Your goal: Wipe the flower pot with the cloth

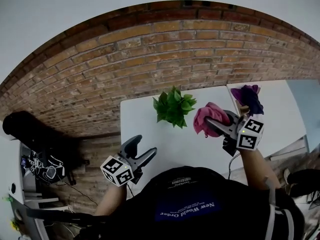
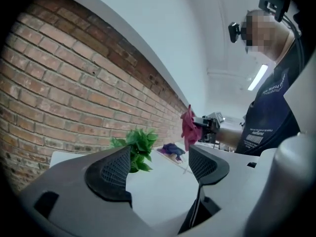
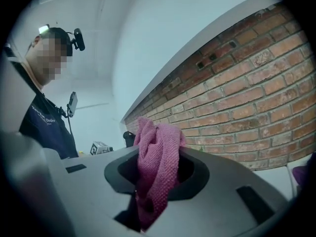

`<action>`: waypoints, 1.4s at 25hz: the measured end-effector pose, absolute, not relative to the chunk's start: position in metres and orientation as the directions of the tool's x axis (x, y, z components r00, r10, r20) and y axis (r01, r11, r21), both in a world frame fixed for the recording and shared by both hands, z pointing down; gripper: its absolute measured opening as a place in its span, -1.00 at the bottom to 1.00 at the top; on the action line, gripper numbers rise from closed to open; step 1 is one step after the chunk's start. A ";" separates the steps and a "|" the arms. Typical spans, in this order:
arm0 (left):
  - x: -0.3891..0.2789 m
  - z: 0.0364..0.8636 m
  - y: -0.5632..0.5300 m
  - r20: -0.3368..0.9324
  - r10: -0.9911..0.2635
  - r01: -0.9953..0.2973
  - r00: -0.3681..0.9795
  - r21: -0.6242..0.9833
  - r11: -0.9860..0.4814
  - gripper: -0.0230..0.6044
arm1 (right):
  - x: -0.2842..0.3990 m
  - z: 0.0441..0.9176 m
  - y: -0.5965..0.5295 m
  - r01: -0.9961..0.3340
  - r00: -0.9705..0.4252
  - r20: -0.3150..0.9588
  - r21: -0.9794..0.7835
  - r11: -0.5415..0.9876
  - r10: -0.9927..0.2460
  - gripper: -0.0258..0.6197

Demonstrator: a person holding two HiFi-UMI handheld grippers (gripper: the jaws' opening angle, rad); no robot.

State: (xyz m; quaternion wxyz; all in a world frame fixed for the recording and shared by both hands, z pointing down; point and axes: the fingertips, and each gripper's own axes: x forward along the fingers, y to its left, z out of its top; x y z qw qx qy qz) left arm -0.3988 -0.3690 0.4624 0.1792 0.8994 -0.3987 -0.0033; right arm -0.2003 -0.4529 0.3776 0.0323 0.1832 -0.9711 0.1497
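Note:
A green leafy plant (image 1: 173, 106) stands near the far edge of the white table (image 1: 150, 124); its leaves hide the pot. In the left gripper view the plant (image 2: 137, 147) shows beyond the left jaw. My right gripper (image 1: 212, 125) hovers just right of the plant, shut on a bunched pink cloth (image 1: 206, 117). In the right gripper view the cloth (image 3: 157, 157) is pinched between the jaws and hangs below them. My left gripper (image 1: 142, 148) is at the table's near left edge, open and holding nothing (image 2: 159, 168). It points towards the plant, with the pink cloth (image 2: 187, 127) seen beyond.
A brick wall (image 1: 150, 59) runs behind the table. A second white table (image 1: 280, 109) adjoins on the right, with a purple flower bunch (image 1: 248, 98) at its near corner. Dark gear (image 1: 35, 154) lies on the floor at the left. The person's dark-shirted torso (image 1: 195, 204) fills the bottom.

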 end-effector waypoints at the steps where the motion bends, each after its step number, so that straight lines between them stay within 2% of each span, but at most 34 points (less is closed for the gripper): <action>1: -0.399 0.469 -0.377 0.155 -0.716 -0.721 0.681 0.318 -0.616 0.22 | -0.200 0.379 -0.457 -0.364 -0.931 0.122 -0.279 0.889 -0.343 -0.63; 7: -0.379 0.517 -0.432 0.290 -0.727 -0.783 0.622 0.242 -0.573 0.42 | -0.168 0.400 -0.497 -0.346 -0.937 0.165 -0.302 0.888 -0.309 -0.63; 16: -0.346 0.611 -0.490 0.503 -0.663 -0.811 0.555 0.148 -0.567 0.75 | -0.127 0.430 -0.537 -0.341 -0.938 0.174 -0.322 0.883 -0.299 -0.63; 22: -0.349 0.661 -0.532 0.581 -0.630 -0.795 0.515 0.048 -0.605 0.78 | -0.116 0.446 -0.541 -0.384 -0.921 0.205 -0.336 0.860 -0.331 -0.63; 27: -0.329 0.703 -0.561 0.603 -0.579 -0.728 0.548 0.003 -0.686 0.82 | -0.105 0.462 -0.542 -0.425 -0.901 0.255 -0.343 0.838 -0.352 -0.63; 35: -0.303 0.726 -0.597 0.564 -0.548 -0.631 0.617 -0.062 -0.773 0.84 | -0.087 0.478 -0.543 -0.472 -0.872 0.313 -0.341 0.813 -0.375 -0.63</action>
